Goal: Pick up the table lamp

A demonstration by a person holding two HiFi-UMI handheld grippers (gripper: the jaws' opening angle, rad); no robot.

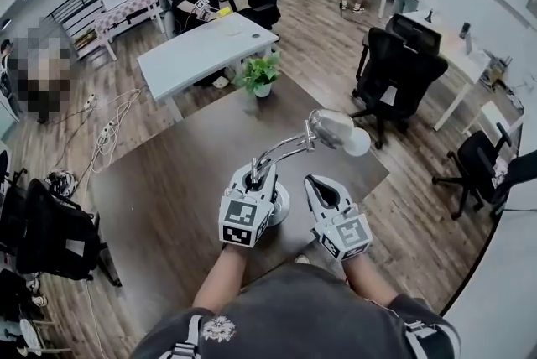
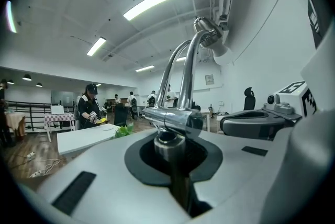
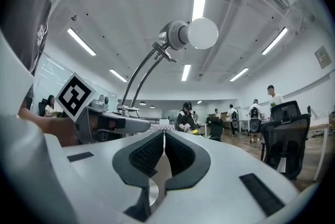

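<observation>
The table lamp (image 1: 331, 129) has a chrome double arm, a silver head with a round white bulb and a round base (image 1: 280, 204). It hangs above the dark brown table (image 1: 159, 181). My left gripper (image 1: 256, 178) is shut on the chrome post just above the base; in the left gripper view that post (image 2: 168, 145) stands between the jaws of the left gripper (image 2: 170, 154). My right gripper (image 1: 320, 190) is close on the lamp's right. In the right gripper view, the right gripper (image 3: 163, 159) has its pads closed on the thin edge of the base (image 3: 151, 191), and the lamp head (image 3: 191, 33) is above.
A potted plant (image 1: 258, 74) stands at the table's far edge. Beyond it is a white table (image 1: 201, 47) with a person in black seated at it. Black office chairs (image 1: 403, 72) stand to the right, another (image 1: 50, 236) to the left. Several people are at the back.
</observation>
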